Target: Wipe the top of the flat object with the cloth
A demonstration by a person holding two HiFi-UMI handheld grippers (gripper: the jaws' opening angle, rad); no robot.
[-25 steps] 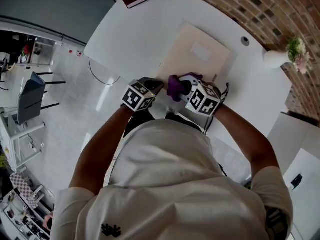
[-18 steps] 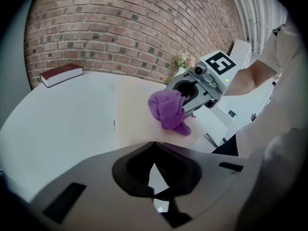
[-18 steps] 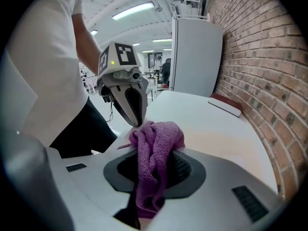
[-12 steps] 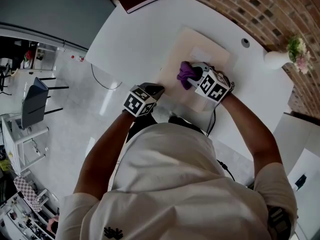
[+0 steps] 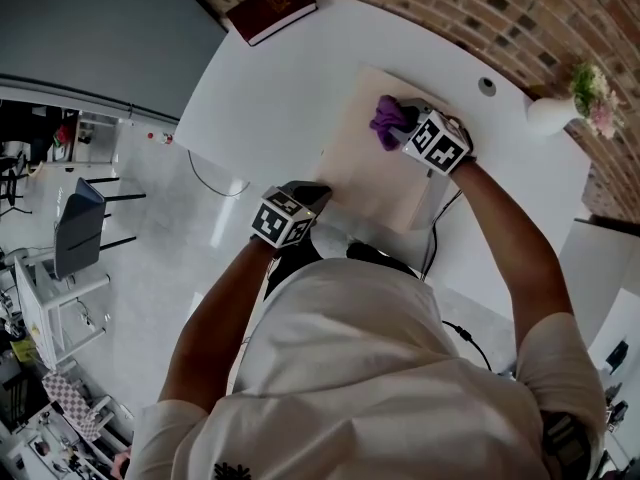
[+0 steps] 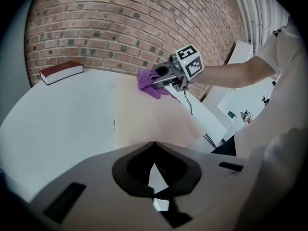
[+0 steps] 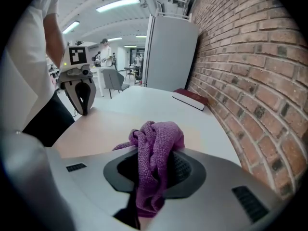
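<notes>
A dark red book [image 5: 272, 8] lies at the far left edge of the white table [image 5: 270, 98], close to the brick wall [image 5: 480, 8]. Nearer the person, the left gripper [image 5: 310, 192] sits at the near left corner of the beige board [image 5: 370, 173]. Its jaws are pressed together with nothing between them, and the tips are right at the board's edge. Whether they touch it cannot be told. The board lies flat on the table, turned at an angle, and reaches from that corner toward the wall. On its far part rests the purple cloth [image 5: 388, 118], bunched up and pinched between the jaws of the right gripper [image 5: 405, 128]. A wad of it bulges out past the fingertips onto the board's surface. The person's right arm stretches out over the board's right side. Further right, a white vase [image 5: 552, 116] with small flowers stands on the table by the wall, well apart from the board.
</notes>
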